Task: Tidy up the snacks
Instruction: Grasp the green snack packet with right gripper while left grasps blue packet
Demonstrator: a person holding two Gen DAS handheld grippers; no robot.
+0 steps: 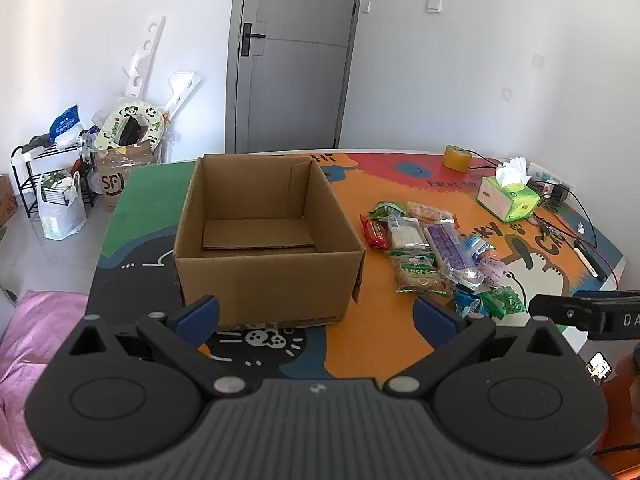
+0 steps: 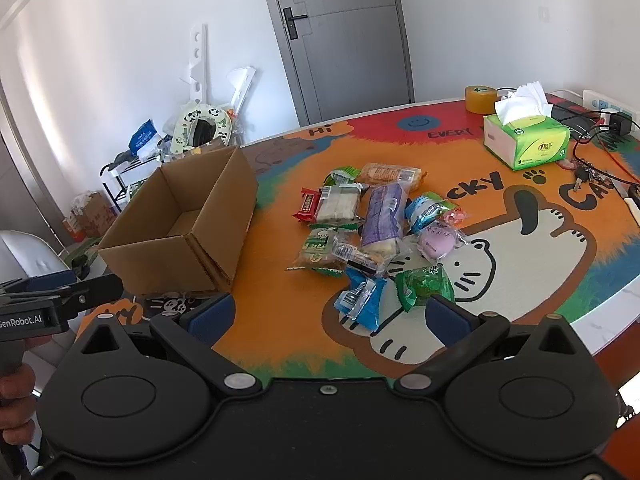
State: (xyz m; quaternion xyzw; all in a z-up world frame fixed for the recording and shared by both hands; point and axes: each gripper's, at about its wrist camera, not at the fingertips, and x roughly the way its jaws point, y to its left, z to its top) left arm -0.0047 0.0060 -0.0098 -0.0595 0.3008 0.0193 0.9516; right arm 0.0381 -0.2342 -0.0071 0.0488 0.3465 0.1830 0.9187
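— Snacks [image 2: 372,232] lay heaped mid-table, right of the empty box [image 1: 264,236]; nothing was packed.
— My left claw [image 1: 316,316] and right claw [image 2: 330,314] both gaped wide, holding nothing. Slick overlapping wrappers could have slipped, or dragged neighbours along.

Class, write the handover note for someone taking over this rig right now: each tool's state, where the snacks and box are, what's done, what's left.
Left tool: open, empty, facing the cardboard box.
Right tool: open, empty, hovering over the near edge of the snack pile.
Box: on the mat, open, no snacks inside.
Snacks: all loose on the mat, to the right of the box.
Done: nothing packed.
Left: move every packet into the box.
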